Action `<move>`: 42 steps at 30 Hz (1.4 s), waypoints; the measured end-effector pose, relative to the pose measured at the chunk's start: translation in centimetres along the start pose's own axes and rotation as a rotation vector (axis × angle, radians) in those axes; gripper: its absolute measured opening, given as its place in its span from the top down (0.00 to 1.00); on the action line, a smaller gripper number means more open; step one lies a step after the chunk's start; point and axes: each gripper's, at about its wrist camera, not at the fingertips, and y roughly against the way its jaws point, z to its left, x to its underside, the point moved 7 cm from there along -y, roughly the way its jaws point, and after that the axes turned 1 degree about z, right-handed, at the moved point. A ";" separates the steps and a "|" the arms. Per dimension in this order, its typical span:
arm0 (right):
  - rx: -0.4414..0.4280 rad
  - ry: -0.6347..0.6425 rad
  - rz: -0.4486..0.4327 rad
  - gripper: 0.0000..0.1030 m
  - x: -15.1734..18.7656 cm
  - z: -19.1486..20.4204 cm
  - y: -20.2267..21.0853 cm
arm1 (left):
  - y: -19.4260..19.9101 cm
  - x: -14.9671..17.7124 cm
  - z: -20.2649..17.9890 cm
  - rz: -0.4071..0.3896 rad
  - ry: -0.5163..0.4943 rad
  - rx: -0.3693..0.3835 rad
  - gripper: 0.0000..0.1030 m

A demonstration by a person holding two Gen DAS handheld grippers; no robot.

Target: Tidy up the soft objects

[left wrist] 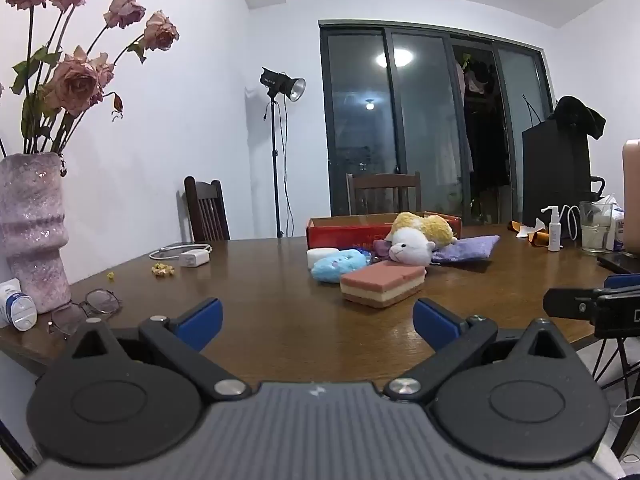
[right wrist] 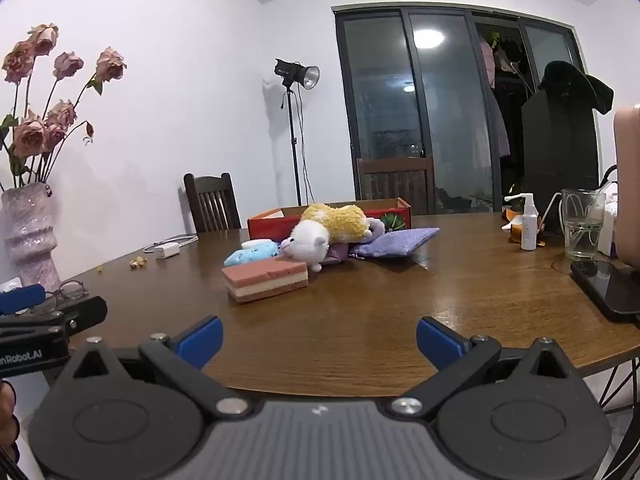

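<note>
Heaped mid-surface: layered pink-and-cream foam sponge block [left wrist: 383, 282] nearest, white-and-yellow plush animal [left wrist: 416, 240] and purple fabric pouch [right wrist: 394, 242] behind, just before an open red cardboard box [left wrist: 348, 227], likely the destination. Left tool [left wrist: 318, 322] and right tool [right wrist: 319, 338] spread apart, empty, poised above the brown wooden surface [left wrist: 280, 300].

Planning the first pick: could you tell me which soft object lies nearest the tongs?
The pink-and-cream layered sponge block, in front of the blue plush and white-and-yellow plush.

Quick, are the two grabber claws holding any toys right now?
Left gripper: open, holding nothing.
Right gripper: open, holding nothing.
</note>
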 end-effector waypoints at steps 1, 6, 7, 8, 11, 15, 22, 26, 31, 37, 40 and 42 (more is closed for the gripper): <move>0.000 -0.004 0.005 0.00 0.0 0.0 0.0 | -0.1 -0.1 0.4 0.003 0.006 0.005 0.00; 0.011 -0.015 0.005 0.00 -0.1 0.0 0.2 | -1.5 -0.7 4.2 0.020 0.041 0.035 0.00; 0.010 -0.020 0.007 0.00 -0.1 0.0 0.1 | -0.5 -0.7 1.7 -0.032 -0.034 -0.028 0.00; 0.009 -0.022 0.010 0.00 0.0 0.0 0.0 | 0.5 -0.1 -1.0 -0.056 -0.071 -0.046 0.00; 0.004 0.013 0.017 0.00 0.4 0.3 -1.4 | 0.5 0.0 -1.1 -0.062 -0.077 -0.048 0.00; 0.019 0.016 0.024 0.00 0.5 0.2 -1.3 | 0.5 0.0 -1.0 -0.069 -0.074 -0.055 0.00; 0.016 0.014 0.030 0.00 0.5 0.1 -1.2 | 0.7 -0.2 -0.9 -0.076 -0.078 -0.058 0.00; 0.007 0.019 0.026 0.00 0.5 0.3 -1.2 | 0.7 -0.2 -1.0 -0.078 -0.078 -0.061 0.00; 0.006 0.019 0.024 0.00 0.5 0.4 -1.1 | 0.8 -0.2 -0.9 -0.079 -0.078 -0.060 0.00; 0.003 0.007 0.021 0.00 0.4 0.2 -1.0 | 0.5 -0.2 -0.8 -0.057 -0.062 -0.048 0.00; 0.003 0.010 0.022 0.00 0.4 0.2 -1.0 | 0.6 -0.2 -0.8 -0.066 -0.066 -0.053 0.00; 0.000 0.014 0.023 0.00 0.5 0.2 -1.0 | 0.7 -0.1 -0.9 -0.068 -0.071 -0.054 0.00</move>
